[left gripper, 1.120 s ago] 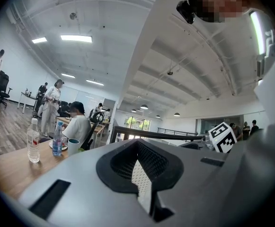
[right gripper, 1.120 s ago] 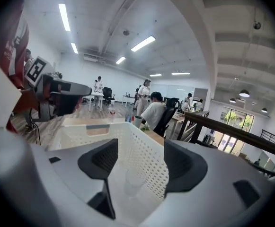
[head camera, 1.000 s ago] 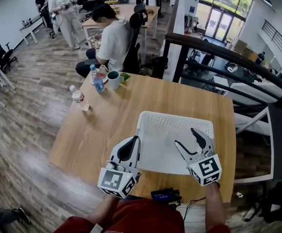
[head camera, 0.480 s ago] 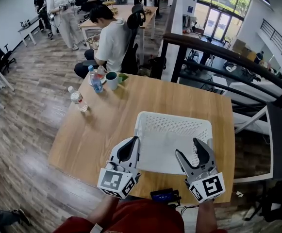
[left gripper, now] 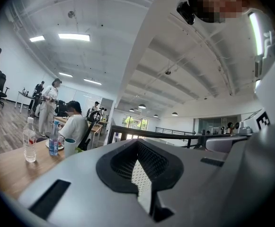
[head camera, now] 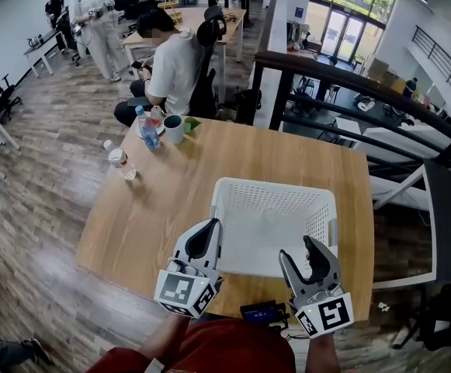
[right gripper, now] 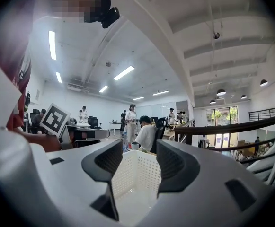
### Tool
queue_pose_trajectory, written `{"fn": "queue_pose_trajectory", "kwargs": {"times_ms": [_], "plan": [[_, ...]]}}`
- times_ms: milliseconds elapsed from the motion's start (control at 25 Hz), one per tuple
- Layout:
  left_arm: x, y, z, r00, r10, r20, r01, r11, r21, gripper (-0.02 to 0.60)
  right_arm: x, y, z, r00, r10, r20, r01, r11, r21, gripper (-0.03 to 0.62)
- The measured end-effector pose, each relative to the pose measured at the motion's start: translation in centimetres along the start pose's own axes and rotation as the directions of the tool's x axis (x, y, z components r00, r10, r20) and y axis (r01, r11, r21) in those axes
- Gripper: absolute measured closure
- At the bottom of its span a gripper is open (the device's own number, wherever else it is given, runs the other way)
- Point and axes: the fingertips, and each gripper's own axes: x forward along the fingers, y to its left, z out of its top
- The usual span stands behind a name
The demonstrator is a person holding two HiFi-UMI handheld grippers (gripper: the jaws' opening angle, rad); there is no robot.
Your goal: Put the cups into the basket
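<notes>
A white cup [head camera: 173,128] with a dark inside stands at the table's far left corner, and the right gripper view shows this cup [right gripper: 135,145] beyond the basket. The white mesh basket [head camera: 233,200] sits on the near right of the table with nothing inside. My left gripper [head camera: 213,225] hovers at the basket's near left corner, its fingertips together and holding nothing. Over the basket's near rim is my right gripper [head camera: 296,249], open. Its jaws have just been closing a little, with nothing between them.
Two water bottles [head camera: 143,127] [head camera: 119,159] stand beside the cup. A seated person [head camera: 175,64] is just past the far table edge. A black railing [head camera: 349,76] runs behind the table on the right. A small dark device [head camera: 262,312] lies at the near edge.
My right gripper has drawn back toward me, from over the basket's middle to its near rim, and its jaws have narrowed slightly. The left gripper has stayed put.
</notes>
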Motion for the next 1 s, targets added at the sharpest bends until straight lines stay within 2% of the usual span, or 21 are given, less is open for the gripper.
{"fn": "queue_pose_trajectory", "kwargs": {"times_ms": [200, 400, 600, 840, 1000], "plan": [[-0.1, 0.1, -0.2, 1.0, 0.003, -0.004, -0.003, 1.0, 0.003, 0.575, -0.7, -0.7, -0.5, 0.999, -0.043, 0.003, 0.043, 0.999, 0.022, 0.427], [-0.1, -0.1, -0.2, 1.0, 0.004, -0.007, -0.004, 1.0, 0.003, 0.576, -0.9, -1.3, -0.8, 0.998, -0.069, 0.007, 0.069, 0.997, 0.022, 0.472], [-0.2, -0.2, -0.2, 1.0, 0.002, -0.005, -0.002, 1.0, 0.01, 0.575, -1.0, -1.7, -0.5, 0.995, -0.102, 0.019, 0.102, 0.994, 0.027, 0.55], [-0.5, -0.3, -0.2, 1.0, 0.0, 0.012, 0.0, 1.0, 0.013, 0.575, -1.2, -2.2, -0.3, 0.993, -0.115, 0.034, 0.112, 0.99, 0.085, 0.576], [-0.7, -0.4, -0.1, 1.0, -0.002, 0.016, 0.002, 1.0, 0.016, 0.575, -1.2, -2.4, -0.5, 0.989, -0.144, 0.028, 0.142, 0.988, 0.058, 0.58]]}}
